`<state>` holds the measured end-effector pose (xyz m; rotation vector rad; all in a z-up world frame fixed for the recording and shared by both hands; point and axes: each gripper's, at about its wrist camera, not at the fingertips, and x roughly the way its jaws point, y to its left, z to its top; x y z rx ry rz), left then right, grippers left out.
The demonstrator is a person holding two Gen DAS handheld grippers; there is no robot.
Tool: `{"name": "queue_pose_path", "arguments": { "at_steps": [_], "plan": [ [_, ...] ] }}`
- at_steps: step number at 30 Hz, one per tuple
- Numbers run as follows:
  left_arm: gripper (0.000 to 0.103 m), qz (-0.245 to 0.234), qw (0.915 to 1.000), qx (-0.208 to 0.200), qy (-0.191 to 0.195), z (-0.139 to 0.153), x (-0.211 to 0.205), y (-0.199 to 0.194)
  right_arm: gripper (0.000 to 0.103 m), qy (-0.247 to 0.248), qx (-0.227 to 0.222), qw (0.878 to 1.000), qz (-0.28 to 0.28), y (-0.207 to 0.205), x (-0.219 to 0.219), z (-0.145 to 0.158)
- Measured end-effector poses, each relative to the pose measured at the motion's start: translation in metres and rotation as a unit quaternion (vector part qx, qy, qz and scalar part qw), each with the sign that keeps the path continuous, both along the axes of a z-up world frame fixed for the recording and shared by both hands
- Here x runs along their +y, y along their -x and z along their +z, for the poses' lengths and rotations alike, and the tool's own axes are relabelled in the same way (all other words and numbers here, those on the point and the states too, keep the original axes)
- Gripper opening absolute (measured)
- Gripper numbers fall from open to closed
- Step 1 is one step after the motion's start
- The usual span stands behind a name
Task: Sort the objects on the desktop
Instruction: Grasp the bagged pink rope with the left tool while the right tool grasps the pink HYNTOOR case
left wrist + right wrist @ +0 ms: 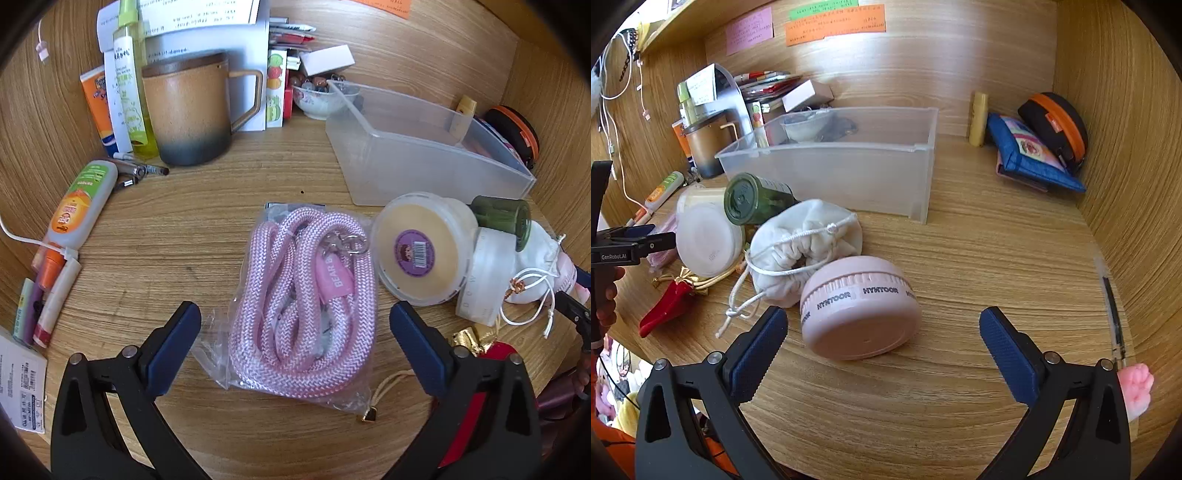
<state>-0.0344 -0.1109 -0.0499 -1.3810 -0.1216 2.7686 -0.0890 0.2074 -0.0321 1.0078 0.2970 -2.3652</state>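
Clutter rings a clear plastic bin [849,173] holding nothing visible on the wooden table [979,258]. A bagged pink rope [303,295] tagged "BEAR" lies between the left gripper [295,328]'s spread fingers, untouched. The right gripper [882,332] gapes wide near a pink "HYHTOOR" case [860,310].

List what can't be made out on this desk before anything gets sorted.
- Clear bin: its floor; frosted walls blur it in both views.
- White drawstring pouch: contents, hidden by cloth.
- Small bowl: partly behind the bin in the left wrist view.
- Sticky notes: writing too small, right wrist view.
- Red item: covered by the left tongs.
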Motion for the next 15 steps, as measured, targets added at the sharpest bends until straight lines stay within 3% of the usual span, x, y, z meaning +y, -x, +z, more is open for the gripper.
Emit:
{"name": "queue_pose_path", "arguments": {
  "at_steps": [3,5,8,12,15],
  "plan": [
    [0.101,0.010,0.9999,0.004,0.005,-0.003,0.000,0.003,0.103,-0.005,-0.003,1.000,-0.001,0.005,-0.002,-0.005],
    [0.086,0.000,1.0000,-0.004,-0.005,-0.006,0.000,0.007,0.102,-0.007,-0.005,1.000,0.001,0.006,-0.005,-0.008],
    [0.085,-0.002,1.0000,-0.003,0.006,-0.006,0.004,0.010,0.102,-0.005,-0.005,1.000,0.004,0.008,-0.006,-0.010],
    [0.084,-0.006,0.9999,-0.002,0.015,-0.007,0.008,0.013,0.093,0.003,-0.010,1.000,0.009,0.010,-0.007,-0.011],
    [0.076,-0.002,0.9995,0.001,0.032,-0.008,0.010,0.014,0.090,0.010,-0.018,1.000,0.015,0.013,-0.006,-0.012]
  ]
}}
